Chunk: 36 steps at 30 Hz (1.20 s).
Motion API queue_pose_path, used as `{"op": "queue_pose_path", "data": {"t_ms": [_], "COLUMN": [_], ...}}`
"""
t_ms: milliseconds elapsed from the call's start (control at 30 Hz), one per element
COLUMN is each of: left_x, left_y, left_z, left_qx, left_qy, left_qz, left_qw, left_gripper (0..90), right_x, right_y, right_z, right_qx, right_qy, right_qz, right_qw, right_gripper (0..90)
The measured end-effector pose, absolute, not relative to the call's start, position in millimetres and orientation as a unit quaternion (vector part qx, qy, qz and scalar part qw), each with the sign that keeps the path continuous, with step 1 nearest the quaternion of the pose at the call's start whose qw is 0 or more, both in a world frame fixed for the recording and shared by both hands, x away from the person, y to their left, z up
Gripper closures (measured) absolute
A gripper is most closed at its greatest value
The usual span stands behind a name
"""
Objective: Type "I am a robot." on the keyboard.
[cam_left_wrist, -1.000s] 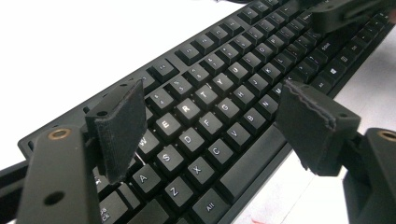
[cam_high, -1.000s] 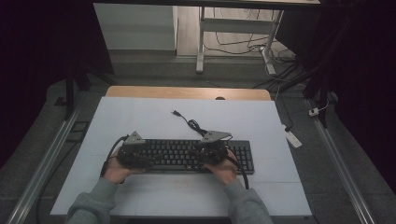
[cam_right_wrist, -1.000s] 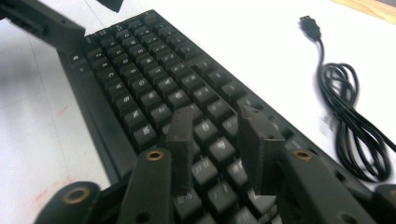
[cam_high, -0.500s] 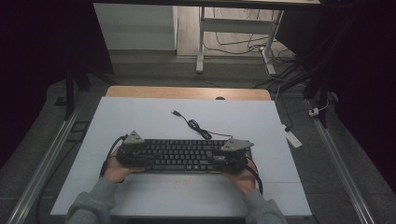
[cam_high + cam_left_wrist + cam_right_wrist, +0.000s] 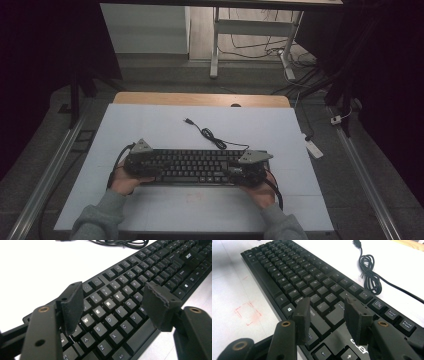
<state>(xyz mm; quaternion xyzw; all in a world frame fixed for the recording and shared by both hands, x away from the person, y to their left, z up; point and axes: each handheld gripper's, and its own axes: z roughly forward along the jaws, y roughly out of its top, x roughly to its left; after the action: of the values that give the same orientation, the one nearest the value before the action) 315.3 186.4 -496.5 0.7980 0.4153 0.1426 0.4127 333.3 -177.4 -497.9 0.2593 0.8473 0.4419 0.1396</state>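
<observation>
A black keyboard (image 5: 195,167) lies across the white board (image 5: 150,125), its cable (image 5: 212,137) coiled behind it with the plug lying loose. My left gripper (image 5: 156,166) hovers over the keyboard's left end. In the left gripper view the keyboard (image 5: 150,272) lies under that gripper (image 5: 113,290); the jaws have just been closing but stand apart above the letter keys, gripping nothing. My right gripper (image 5: 236,170) is at the keyboard's right end. There the right gripper (image 5: 327,302) has just been opening over the keyboard (image 5: 294,272), with nothing pressed between the pads.
A faint red mark (image 5: 249,312) is drawn on the board in front of the keyboard. The coiled cable (image 5: 369,275) lies just behind the function keys. A wooden table edge (image 5: 200,99) runs along the back. A white block (image 5: 314,149) lies beyond the board's right side.
My right gripper has slid right along the keyboard to its right end and its jaws stand wider. The left hand has stayed at the left end.
</observation>
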Motion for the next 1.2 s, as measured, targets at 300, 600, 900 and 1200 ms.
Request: {"op": "queue_pose_path", "data": {"t_ms": [300,600,900,1200], "left_x": [320.6,331.8,338.7,343.4], "left_y": [180.2,166.8,156.3,152.8], "left_z": [-498.8,-506.6,-515.9,-520.7], "left_qx": [0.799,0.819,0.830,0.832], "left_qy": [0.412,0.397,0.395,0.398], "left_qz": [0.145,0.124,0.117,0.117], "left_qw": [0.413,0.396,0.376,0.369], "left_gripper": [56.6,89.1,89.1,89.1], "right_x": [333.8,334.5,334.7,334.9], "right_y": [-178.4,-178.5,-178.4,-178.8], "right_z": [-498.5,-500.3,-501.5,-502.1], "right_qx": [0.262,0.261,0.262,0.263], "right_qy": [0.846,0.848,0.850,0.850], "right_qz": [0.443,0.439,0.436,0.434], "right_qw": [0.140,0.141,0.140,0.141], "right_gripper": [56.6,56.5,56.5,56.4]}}
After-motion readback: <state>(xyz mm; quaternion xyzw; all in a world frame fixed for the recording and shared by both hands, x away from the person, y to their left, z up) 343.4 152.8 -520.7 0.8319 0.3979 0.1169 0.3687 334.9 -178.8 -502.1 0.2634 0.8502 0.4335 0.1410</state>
